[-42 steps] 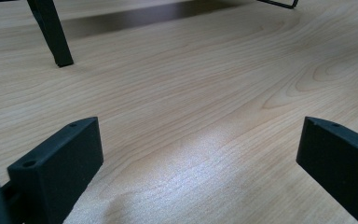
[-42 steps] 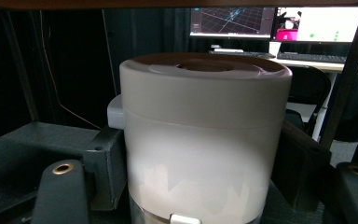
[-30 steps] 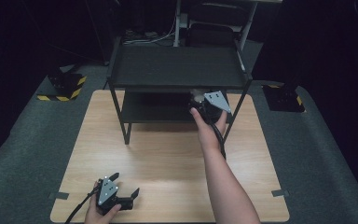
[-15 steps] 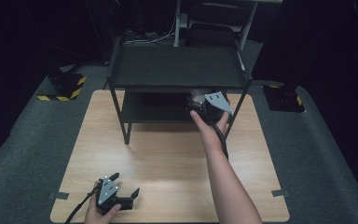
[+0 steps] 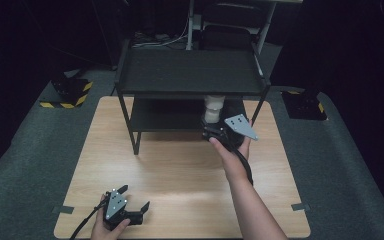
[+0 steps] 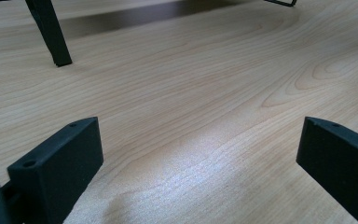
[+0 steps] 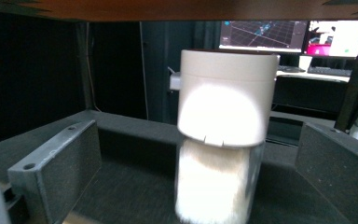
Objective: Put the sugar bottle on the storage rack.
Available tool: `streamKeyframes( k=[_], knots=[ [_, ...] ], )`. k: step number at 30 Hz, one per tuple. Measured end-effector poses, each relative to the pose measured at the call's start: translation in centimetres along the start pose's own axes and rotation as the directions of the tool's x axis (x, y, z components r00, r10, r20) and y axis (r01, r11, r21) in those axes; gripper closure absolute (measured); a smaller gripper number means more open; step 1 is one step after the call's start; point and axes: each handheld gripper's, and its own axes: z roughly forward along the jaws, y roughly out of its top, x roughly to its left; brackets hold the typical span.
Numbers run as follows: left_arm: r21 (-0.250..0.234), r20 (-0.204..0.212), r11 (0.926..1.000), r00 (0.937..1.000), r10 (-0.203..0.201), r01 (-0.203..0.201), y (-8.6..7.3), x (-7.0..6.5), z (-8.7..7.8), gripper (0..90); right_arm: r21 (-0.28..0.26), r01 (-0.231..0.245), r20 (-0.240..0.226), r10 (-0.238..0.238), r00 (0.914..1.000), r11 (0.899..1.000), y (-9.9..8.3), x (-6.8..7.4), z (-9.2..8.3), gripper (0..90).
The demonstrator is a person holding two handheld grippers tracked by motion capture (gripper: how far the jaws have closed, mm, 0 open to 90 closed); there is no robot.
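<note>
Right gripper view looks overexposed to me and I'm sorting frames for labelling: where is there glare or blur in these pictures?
Right gripper view: the white jar has a blown-out bright patch on its lid and its lower part is soft. Left gripper view: a pale sheen lies on the wooden table between the jaws; the grain is sharp. High view: the surroundings are very dark and the jar sits shadowed under the shelf.

A shelf rack (image 5: 190, 75) stands at the table's (image 5: 180, 170) far side. A jar (image 5: 213, 109) sits on its lower shelf, toward the right.
</note>
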Motion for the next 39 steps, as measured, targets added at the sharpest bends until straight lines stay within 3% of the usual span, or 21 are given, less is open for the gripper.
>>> streamKeyframes(
  k=[10, 18, 28, 39],
  knots=[
    [0.002, -0.002, 1.0, 1.0, 0.003, -0.003, 0.0, -0.1, 0.0, 0.7, -0.002, 0.026, -0.056, -0.026, 0.9981, 1.0, -2.8, -0.5, -4.9, 0.0],
    [0.0, -0.005, 1.0, 1.0, 0.006, -0.006, 0.0, -0.1, 0.0, 0.7, 0.026, 0.039, -0.075, -0.037, 0.9965, 0.999, -5.6, -0.9, -8.4, 0.0],
    [-0.001, -0.008, 1.0, 0.9999, 0.008, -0.008, 0.0, -0.2, 0.0, 0.6, 0.091, 0.027, -0.046, -0.022, 0.9987, 0.995, -9.2, -1.7, -12.5, 0.0],
    [-0.006, -0.01, 1.0, 0.9999, 0.003, -0.003, -0.1, -0.3, 0.0, 0.7, 0.188, 0.023, -0.001, -0.023, 0.9997, 0.982, -12.1, -2.5, -14.4, 0.0]
  ],
)
